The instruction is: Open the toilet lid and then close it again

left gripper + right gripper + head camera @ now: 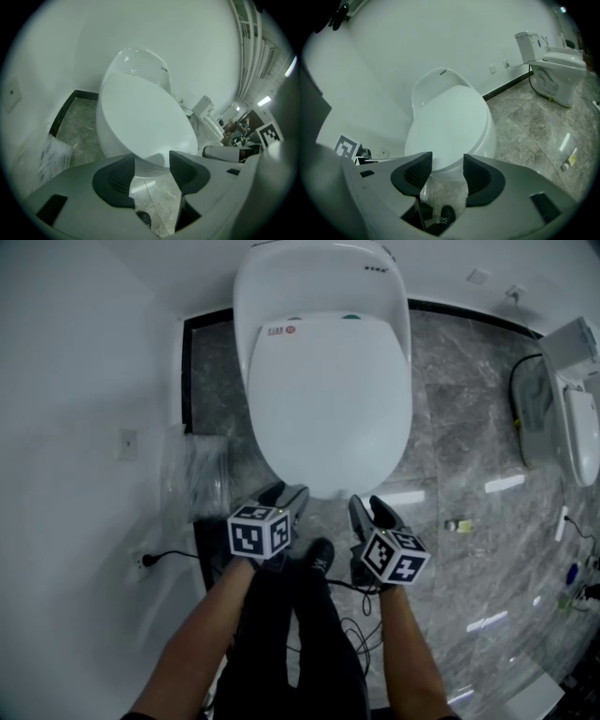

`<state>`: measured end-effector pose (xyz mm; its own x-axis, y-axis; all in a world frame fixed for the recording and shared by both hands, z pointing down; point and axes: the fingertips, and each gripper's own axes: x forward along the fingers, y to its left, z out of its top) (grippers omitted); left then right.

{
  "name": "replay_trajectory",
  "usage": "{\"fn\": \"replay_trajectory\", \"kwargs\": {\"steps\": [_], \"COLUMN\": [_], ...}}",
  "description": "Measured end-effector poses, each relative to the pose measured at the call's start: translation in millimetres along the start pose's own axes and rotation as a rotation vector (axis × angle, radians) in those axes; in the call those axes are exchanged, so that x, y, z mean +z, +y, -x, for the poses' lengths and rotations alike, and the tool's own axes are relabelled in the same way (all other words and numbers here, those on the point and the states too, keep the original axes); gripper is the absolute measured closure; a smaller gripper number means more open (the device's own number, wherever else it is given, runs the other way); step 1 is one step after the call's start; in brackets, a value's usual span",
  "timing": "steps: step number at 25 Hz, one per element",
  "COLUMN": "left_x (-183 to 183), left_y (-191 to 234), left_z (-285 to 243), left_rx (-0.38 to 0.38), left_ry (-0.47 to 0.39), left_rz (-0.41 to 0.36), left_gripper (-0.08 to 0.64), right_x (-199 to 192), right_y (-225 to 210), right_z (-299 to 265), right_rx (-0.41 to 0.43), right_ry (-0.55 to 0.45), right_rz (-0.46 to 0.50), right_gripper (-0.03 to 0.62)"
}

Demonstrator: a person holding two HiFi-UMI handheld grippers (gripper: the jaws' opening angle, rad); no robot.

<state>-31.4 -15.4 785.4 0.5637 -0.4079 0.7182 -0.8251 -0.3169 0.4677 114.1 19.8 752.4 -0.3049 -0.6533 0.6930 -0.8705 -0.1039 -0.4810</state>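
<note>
Head view is showing the left gripper (284, 491) and right gripper (370, 508) holding their jaws spread wide with nothing between them, hovering side by side just before the front edge of the white toilet lid (328, 399), which is lying closed over the grey marble floor (459, 427).

A grey marbled floor (450, 427) is seen ahead and to the right of the right gripper (370, 508), streaked with reflected light. Well to its right a second white toilet (579, 423) is set against the wall. Left of the left gripper (284, 493), a white wall (75, 381) is edged by a black skirting strip (187, 371). Crumpled clear plastic (192, 474) and a plugged socket (142, 561) are found there.
</note>
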Motion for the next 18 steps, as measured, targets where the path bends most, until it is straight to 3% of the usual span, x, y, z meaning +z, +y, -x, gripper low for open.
{"fn": "replay_trajectory", "kwargs": {"steps": [7, 9, 14, 18], "left_x": [8, 33, 101, 92], "left_y": [-5, -26, -78, -63], "left_z": [10, 17, 24, 20], "left_rx": [0.018, -0.017, -0.088, -0.038], "left_ry": [-0.026, -0.102, -0.235, -0.188], "left_rz": [-0.044, -0.122, -0.194, -0.212], "left_gripper": [0.367, 0.503, 0.503, 0.503], "right_x": [1, 0, 0, 5], "right_y": [4, 7, 12, 16], "right_z": [9, 11, 18, 20], "right_rx": [0.025, 0.038, 0.050, 0.071], "right_ry": [0.007, 0.012, 0.017, 0.015], "right_rz": [0.015, 0.022, 0.026, 0.034], "right_gripper": [0.385, 0.385, 0.385, 0.385]}}
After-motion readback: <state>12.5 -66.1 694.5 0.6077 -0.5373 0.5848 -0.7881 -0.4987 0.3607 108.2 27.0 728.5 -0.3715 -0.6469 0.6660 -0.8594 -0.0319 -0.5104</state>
